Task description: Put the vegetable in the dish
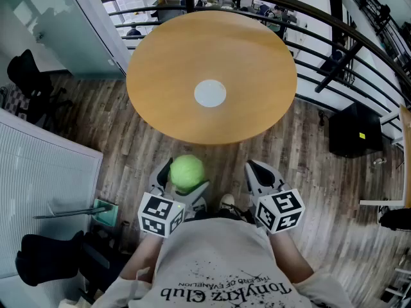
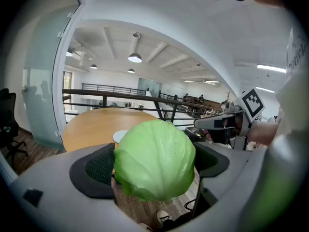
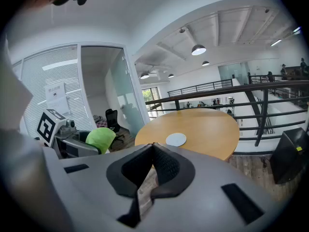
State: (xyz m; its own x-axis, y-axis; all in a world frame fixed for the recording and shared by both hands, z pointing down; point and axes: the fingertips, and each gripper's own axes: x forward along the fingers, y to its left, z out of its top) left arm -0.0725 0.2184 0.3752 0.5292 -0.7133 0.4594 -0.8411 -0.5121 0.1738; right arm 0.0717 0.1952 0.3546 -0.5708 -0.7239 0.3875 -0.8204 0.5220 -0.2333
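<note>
One cabbage (image 2: 154, 159) sat clamped in the left claw (image 1: 185, 179) at lower centre, short of the bench (image 1: 257, 56). The right claw (image 3: 153, 146) was closed, empty. Carrying step; the next move likely needed a forward reach over the dish (image 1: 210, 93).

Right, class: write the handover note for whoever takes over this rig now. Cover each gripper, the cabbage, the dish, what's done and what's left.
Left gripper: shut on the cabbage, held in the air short of the near edge of the round table.
Right gripper: shut, nothing between its fingers, level with the left one.
Dish: white, empty, at the middle of the table.
Done: cabbage is in the grip.
Left: carry it forward over the table, set it in the dish, release.
</note>
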